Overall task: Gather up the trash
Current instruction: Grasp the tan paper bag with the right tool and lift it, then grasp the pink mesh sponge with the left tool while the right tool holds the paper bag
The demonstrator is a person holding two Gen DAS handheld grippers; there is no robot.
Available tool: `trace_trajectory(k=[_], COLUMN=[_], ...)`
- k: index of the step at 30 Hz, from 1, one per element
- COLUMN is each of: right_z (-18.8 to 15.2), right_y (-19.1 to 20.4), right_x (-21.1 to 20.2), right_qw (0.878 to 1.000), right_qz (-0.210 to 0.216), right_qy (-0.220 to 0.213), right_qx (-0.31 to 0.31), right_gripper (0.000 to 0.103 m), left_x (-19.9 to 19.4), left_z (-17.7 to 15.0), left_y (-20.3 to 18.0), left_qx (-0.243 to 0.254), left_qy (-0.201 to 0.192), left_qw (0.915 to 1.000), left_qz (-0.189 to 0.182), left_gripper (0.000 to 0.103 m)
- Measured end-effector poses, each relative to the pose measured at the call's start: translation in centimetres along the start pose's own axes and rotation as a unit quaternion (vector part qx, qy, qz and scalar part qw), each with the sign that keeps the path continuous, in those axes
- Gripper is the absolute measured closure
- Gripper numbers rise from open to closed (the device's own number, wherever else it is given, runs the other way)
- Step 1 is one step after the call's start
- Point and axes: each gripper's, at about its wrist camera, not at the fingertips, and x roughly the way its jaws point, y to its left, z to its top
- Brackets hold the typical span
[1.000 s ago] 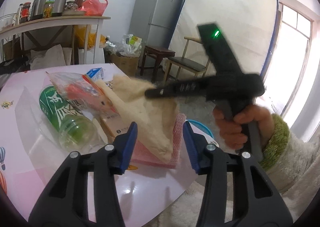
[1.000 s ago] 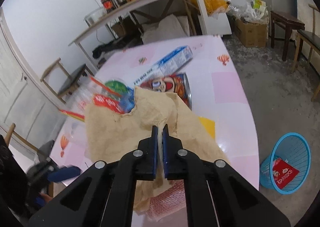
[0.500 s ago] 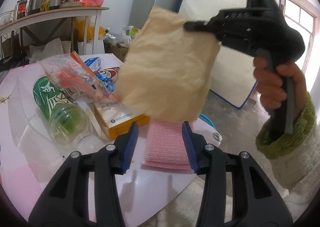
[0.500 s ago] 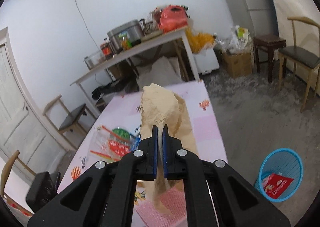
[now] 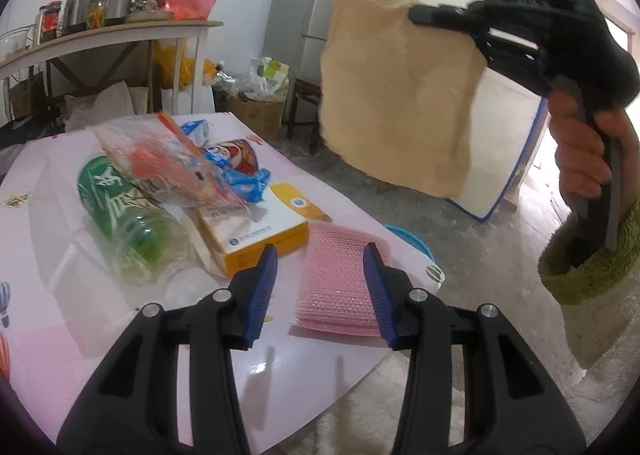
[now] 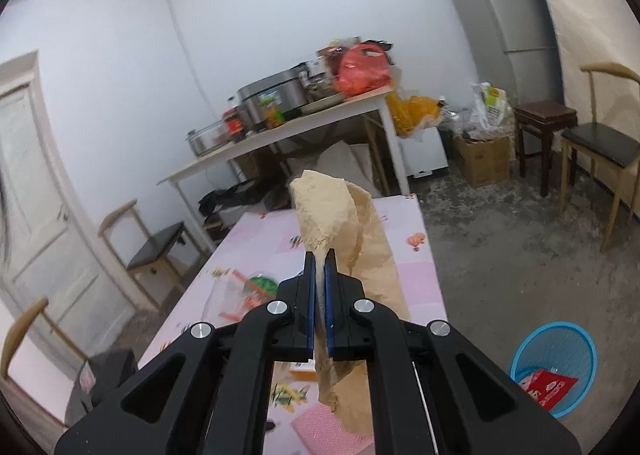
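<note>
A sheet of crumpled brown paper is held up in the air, clear of the pink table and out over its right-hand edge, which appears to be done so that it can be carried across to the blue basket standing on the floor to the right of the table. The paper is pinched by its upper edge and hangs loose below the grip, so only a thin fold is needed for it to be borne. It is gripped by the right gripper, whose jaws are pressed nearly together on that fold, with paper showing both beyond and below the pads. A red packet already lies in the basket, so the collecting is judged to be under way. More trash is left in a heap on the table: a green-labelled plastic bottle, a clear wrapper with red print, a yellow and white box and, nearest the edge, a pink bubble-wrap sheet. The left gripper is held above this near end of the table with its jaws about half open and nothing touched by the pads; the pink sheet is seen between them but lies on the table beyond.
</note>
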Motion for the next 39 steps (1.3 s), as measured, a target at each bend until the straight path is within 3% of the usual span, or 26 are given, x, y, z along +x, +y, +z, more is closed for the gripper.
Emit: trace_trajectory(k=[7, 13, 19, 25, 27, 29, 33, 35, 39], right_z=[-4.7, -8.5, -11.6, -12.6, -12.3, -11.4, -9.9, -9.9, -11.0], right_y=[1.8, -1.2, -6.5, -7.2, -7.0, -6.4, -4.5, -3.3, -0.8], right_x=[2.8, 5.4, 8.0, 8.9, 8.1, 7.0, 5.1, 4.9, 6.4], right_qw=[0.992, 0.972, 0.955, 0.954, 0.96, 0.969, 0.982, 0.982, 0.971], right_qz=[0.066, 0.108, 0.052, 0.003, -0.013, -0.031, -0.032, -0.017, -0.019], right_qy=[0.109, 0.169, 0.208, 0.235, 0.228, 0.21, 0.182, 0.187, 0.216], right_qx=[0.022, 0.123, 0.205, 0.188, 0.163, 0.123, 0.034, -0.009, -0.098], right_gripper=[0.098, 0.098, 0.098, 0.097, 0.089, 0.068, 0.046, 0.033, 0.026], left_x=[-0.1, 0.0, 1.6, 4.3, 4.6, 5.0, 5.4, 5.6, 5.4], left_z=[-1.1, -1.7, -1.7, -1.8, -1.7, -1.5, -1.4, -1.4, -1.2], left_y=[0.8, 0.3, -0.2, 0.2, 0.3, 0.4, 0.6, 0.4, 0.8], left_qx=[-0.013, -0.008, -0.006, -0.029, -0.031, -0.034, -0.041, -0.044, -0.055], left_qy=[0.028, 0.041, 0.049, 0.083, 0.086, 0.089, 0.093, 0.093, 0.09], left_qw=[0.9995, 0.9991, 0.9987, 0.9957, 0.9954, 0.9951, 0.9943, 0.9942, 0.9937], left_qz=[0.007, 0.001, -0.017, -0.029, -0.028, -0.028, -0.031, -0.032, -0.037], left_gripper=[0.069, 0.071, 0.074, 0.082, 0.083, 0.084, 0.085, 0.085, 0.085])
